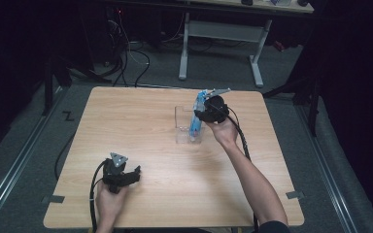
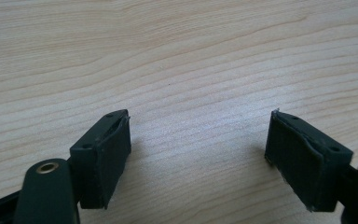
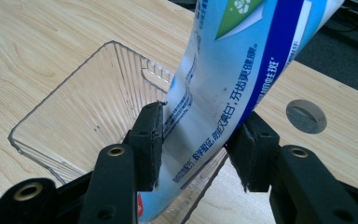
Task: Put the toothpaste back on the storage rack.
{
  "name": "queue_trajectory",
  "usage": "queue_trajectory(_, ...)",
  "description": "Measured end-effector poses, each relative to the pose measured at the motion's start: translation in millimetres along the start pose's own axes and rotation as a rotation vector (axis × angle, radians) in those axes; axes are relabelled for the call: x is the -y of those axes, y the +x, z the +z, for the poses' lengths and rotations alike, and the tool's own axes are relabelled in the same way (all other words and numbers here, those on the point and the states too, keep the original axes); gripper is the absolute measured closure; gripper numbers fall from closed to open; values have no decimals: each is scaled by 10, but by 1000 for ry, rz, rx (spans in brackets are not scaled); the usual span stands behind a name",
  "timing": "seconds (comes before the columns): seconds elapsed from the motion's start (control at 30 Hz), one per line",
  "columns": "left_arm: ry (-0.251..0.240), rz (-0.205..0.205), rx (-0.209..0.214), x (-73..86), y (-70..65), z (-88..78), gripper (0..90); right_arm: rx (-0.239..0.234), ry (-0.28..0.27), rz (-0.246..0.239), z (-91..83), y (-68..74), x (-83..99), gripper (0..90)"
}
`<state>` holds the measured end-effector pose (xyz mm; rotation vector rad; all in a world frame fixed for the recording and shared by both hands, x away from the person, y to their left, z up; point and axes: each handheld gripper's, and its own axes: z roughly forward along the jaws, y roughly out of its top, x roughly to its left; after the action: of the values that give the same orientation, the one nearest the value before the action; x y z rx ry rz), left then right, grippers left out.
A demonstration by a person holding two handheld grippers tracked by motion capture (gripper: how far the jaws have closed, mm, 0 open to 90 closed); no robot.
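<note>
A blue and white toothpaste tube (image 1: 193, 121) (image 3: 223, 74) stands tilted, its lower end inside a clear ribbed plastic container (image 1: 180, 132) (image 3: 74, 112) on the wooden table (image 1: 136, 126). My right gripper (image 1: 198, 112) (image 3: 198, 140) reaches in from the right and straddles the tube. Its pads sit loosely at the tube's two edges, so it is open. My left gripper (image 1: 137, 171) (image 2: 198, 154) rests low over bare wood near the front left, jaws wide and nothing between them.
A round grey cable grommet (image 3: 306, 115) sits in the tabletop behind the container. Beyond the table's far edge stand a white desk frame (image 1: 221, 43) and loose cables (image 1: 136, 58) on the floor. Grey tape tabs (image 1: 295, 195) mark the front corners.
</note>
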<state>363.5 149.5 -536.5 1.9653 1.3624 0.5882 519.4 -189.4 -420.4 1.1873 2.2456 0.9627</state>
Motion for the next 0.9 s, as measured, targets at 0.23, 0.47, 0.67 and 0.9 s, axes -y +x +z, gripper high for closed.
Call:
queue_trajectory(0.23, 0, 0, 0, 0, 0, 0, 227, 5, -1, 5, -18, -9, 8, 537)
queue_trajectory(0.47, -1, 0, 0, 0, 0, 0, 227, 1, -4, 10, -49, -30, 33, 507)
queue_trajectory(0.67, 0, 0, 0, 0, 0, 0, 227, -3, -30, 20, -136, -48, 25, 485)
queue_trajectory(0.9, 0, 0, 0, 0, 0, 0, 227, 3, -50, 23, -209, -64, 36, 482)
